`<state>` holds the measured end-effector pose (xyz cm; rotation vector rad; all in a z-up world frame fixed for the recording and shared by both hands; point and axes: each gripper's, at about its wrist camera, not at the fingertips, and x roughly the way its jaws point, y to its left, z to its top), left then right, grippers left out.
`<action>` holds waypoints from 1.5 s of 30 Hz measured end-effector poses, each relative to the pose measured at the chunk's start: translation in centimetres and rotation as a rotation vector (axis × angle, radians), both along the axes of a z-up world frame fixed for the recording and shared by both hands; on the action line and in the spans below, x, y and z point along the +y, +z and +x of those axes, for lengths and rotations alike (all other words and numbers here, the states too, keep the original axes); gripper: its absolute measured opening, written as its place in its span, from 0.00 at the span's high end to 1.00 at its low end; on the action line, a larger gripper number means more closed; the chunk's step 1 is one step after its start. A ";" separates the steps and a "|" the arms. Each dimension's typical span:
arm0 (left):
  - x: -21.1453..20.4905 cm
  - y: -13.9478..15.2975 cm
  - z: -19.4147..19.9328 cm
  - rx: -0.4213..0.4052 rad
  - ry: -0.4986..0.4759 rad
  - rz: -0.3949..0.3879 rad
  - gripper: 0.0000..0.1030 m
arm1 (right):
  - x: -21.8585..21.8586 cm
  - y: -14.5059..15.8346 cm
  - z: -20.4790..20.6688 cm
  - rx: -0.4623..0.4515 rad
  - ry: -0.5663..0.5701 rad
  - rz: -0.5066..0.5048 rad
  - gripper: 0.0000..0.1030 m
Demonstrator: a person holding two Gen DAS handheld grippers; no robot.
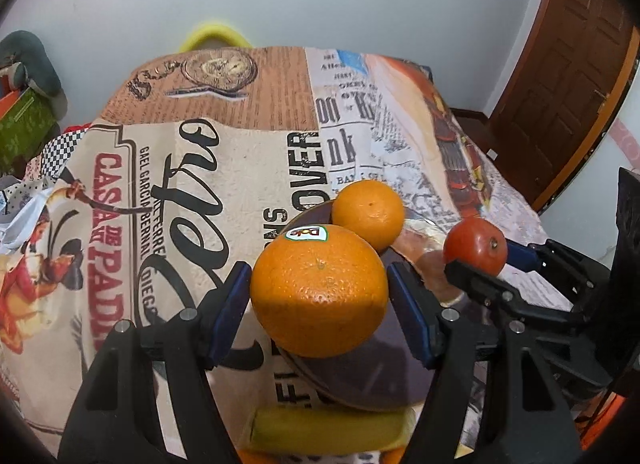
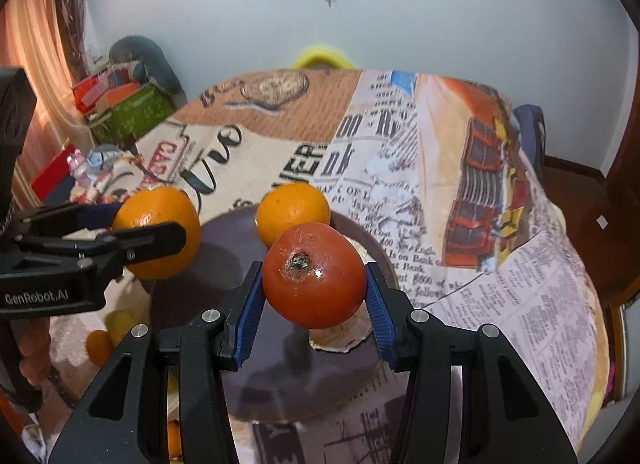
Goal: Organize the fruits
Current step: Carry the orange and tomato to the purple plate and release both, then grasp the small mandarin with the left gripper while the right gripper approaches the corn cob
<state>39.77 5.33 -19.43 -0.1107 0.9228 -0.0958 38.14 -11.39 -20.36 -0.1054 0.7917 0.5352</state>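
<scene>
My left claw (image 1: 319,290) is gripping a big orange (image 1: 319,290) with a sticker on top, blue pads pressing on both its sides, and holding it over the near rim of a dark round plate (image 1: 384,380). A smaller orange (image 1: 368,213) is sitting on the plate's far side. My right claw (image 2: 314,292) is squeezing a red tomato (image 2: 314,276) between half-closed jaws above the same plate — something pale is lying under it, possibly a peel. The plate is resting on a newsprint-patterned tablecloth (image 2: 500,264).
</scene>
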 end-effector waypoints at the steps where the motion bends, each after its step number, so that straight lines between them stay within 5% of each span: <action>1: 0.0 -0.4 0.4 0.007 0.000 0.004 0.33 | 0.1 -0.2 0.2 0.006 0.002 -0.003 0.56; 17: 0.0 -2.9 2.5 0.066 -0.005 -0.006 0.33 | 0.9 -1.9 1.3 0.037 0.030 -0.050 0.55; 27: 0.5 -0.6 1.3 -0.004 0.017 -0.009 0.31 | 0.7 -1.2 0.4 0.033 0.033 -0.040 0.54; 45: 2.9 3.5 -8.7 -0.058 0.048 0.049 0.31 | 0.4 2.5 -7.5 -0.011 0.074 -0.004 0.46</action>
